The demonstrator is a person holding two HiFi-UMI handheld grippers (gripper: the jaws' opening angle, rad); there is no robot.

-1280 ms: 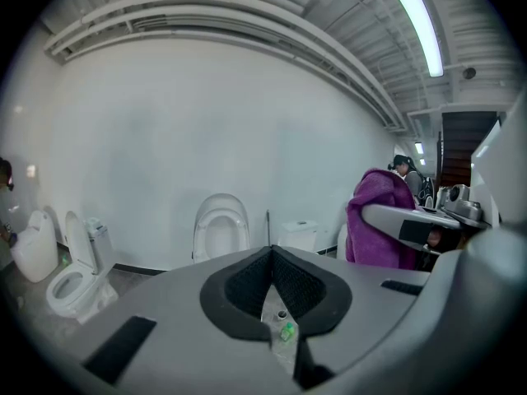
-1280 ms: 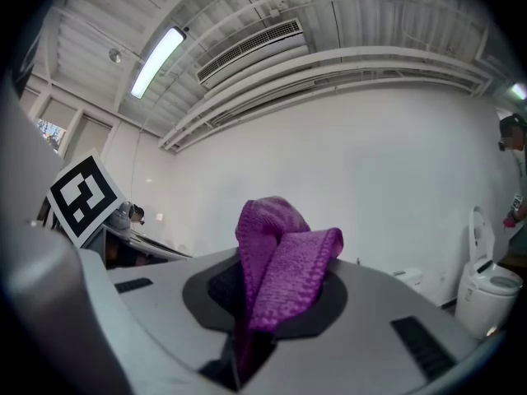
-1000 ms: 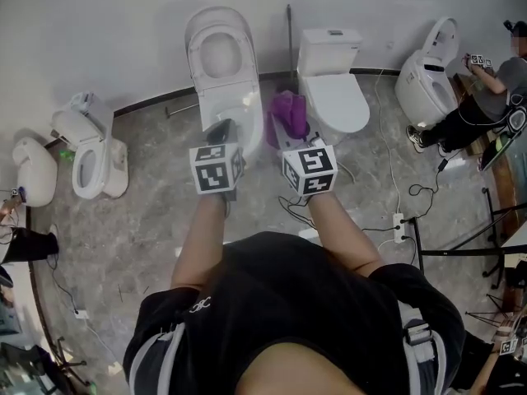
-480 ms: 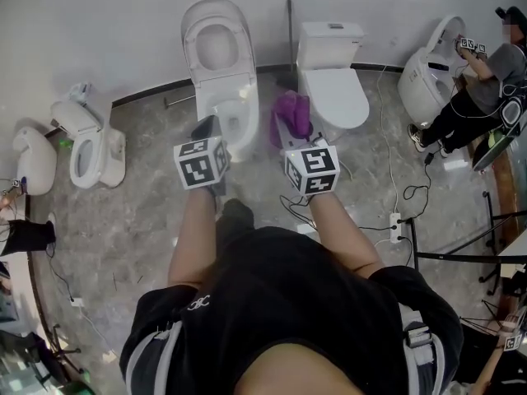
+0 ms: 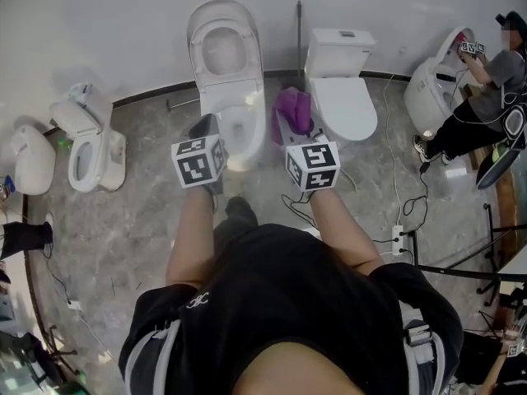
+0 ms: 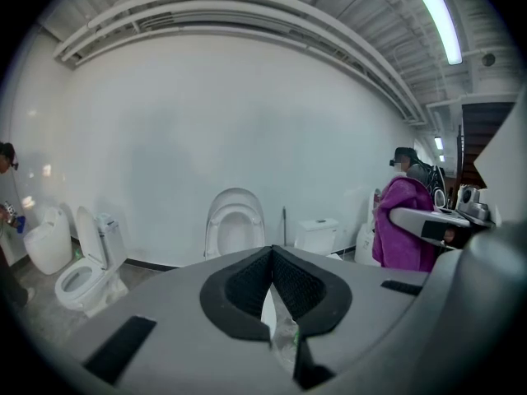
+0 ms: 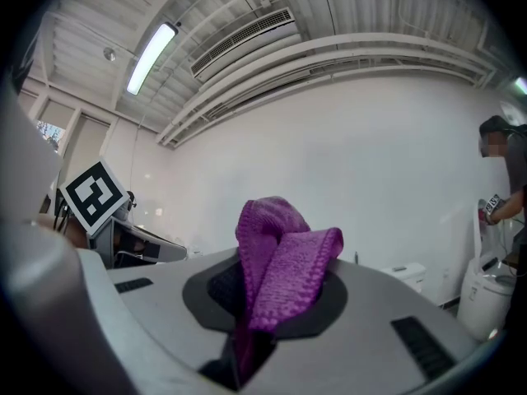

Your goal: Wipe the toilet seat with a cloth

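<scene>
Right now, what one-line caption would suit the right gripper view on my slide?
Right gripper, jaws shut on a purple cloth, faces a white wall; a person stands far right.

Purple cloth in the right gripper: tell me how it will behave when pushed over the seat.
Probably floppy: the purple cloth folds over itself where the right gripper is shut on it. Likely light, since a pinch at one fold holds it. Its knitted texture suggests it would drag and bunch rather than slide.

Ahead of the person, at twelve o'clock, the left gripper [image 5: 205,128] reaches the open toilet [image 5: 224,89]. At one o'clock the right gripper [image 5: 290,132] carries a purple cloth [image 5: 292,108], near a closed toilet [image 5: 346,105].
</scene>
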